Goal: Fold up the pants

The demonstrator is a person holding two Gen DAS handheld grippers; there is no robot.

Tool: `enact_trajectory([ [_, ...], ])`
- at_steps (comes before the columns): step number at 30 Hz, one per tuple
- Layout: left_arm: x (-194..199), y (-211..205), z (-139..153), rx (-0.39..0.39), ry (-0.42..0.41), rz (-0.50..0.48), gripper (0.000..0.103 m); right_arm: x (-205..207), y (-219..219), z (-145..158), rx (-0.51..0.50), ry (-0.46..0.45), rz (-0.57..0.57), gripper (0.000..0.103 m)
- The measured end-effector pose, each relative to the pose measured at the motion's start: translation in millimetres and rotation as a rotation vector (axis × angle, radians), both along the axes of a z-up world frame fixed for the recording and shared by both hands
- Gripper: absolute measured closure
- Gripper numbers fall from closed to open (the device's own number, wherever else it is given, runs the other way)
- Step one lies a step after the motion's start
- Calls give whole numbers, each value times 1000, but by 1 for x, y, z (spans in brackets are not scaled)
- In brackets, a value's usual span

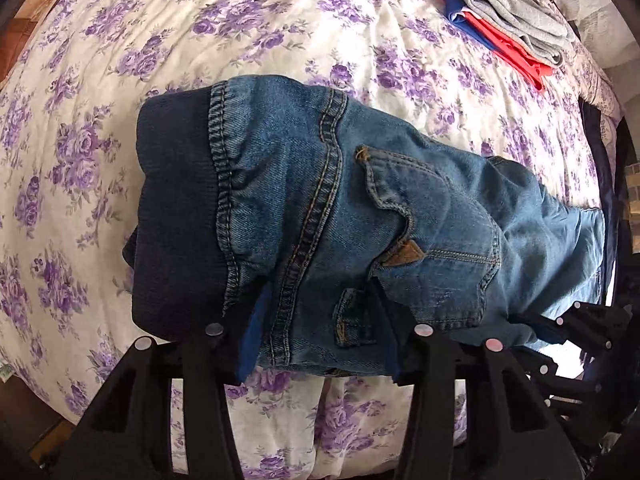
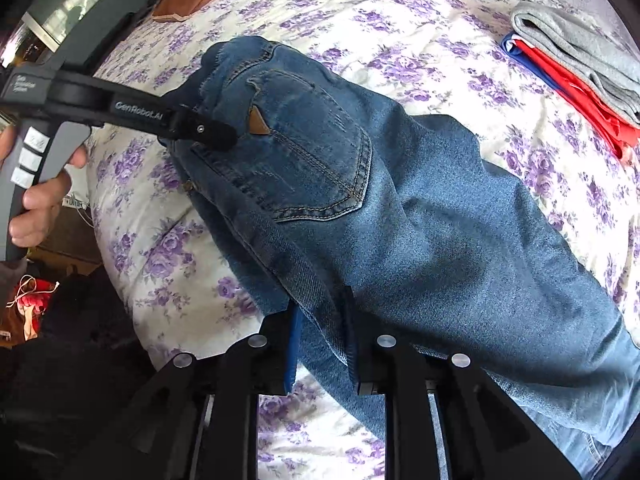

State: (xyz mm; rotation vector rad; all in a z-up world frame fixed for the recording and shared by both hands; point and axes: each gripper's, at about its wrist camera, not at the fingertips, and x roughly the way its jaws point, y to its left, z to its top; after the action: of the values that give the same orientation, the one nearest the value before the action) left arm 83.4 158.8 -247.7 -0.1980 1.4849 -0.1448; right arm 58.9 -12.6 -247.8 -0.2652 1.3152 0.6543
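Claws: 2, left claw [image 1: 320,344] and right claw [image 2: 320,344] clamped on jeans [image 1: 360,208] | folded garments [image 1: 516,24]: 2

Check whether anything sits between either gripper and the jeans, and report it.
Nothing visible does. The left gripper is already closed on the jeans near the waistband, and the right gripper is closed on the leg fabric. The folded grey garment lies well aside on the bed.
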Motion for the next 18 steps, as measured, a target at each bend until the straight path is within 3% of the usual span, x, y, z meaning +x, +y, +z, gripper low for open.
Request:
enact_trajectory([
  [4,-4,1,1,-4,-18,-7,57,-6,12,-28,-81,-5,15,80],
  [6,-3,0,1,1,-18,-12,57,-8,22,-22,-89,-3,58,63],
  [10,-2,3,0,-24,-21,-11,57,-4,24,9,-25,73,68,59],
  [13,-7,7,2,-24,-39,-14,57,9,21,32,81,61,17,62],
  [15,-8,6,3,-17,-45,-17,57,19,24,31,82,34,-16,95],
  [18,-8,5,4,-12,-37,-20,57,26,29,-4,51,112,-47,97],
])
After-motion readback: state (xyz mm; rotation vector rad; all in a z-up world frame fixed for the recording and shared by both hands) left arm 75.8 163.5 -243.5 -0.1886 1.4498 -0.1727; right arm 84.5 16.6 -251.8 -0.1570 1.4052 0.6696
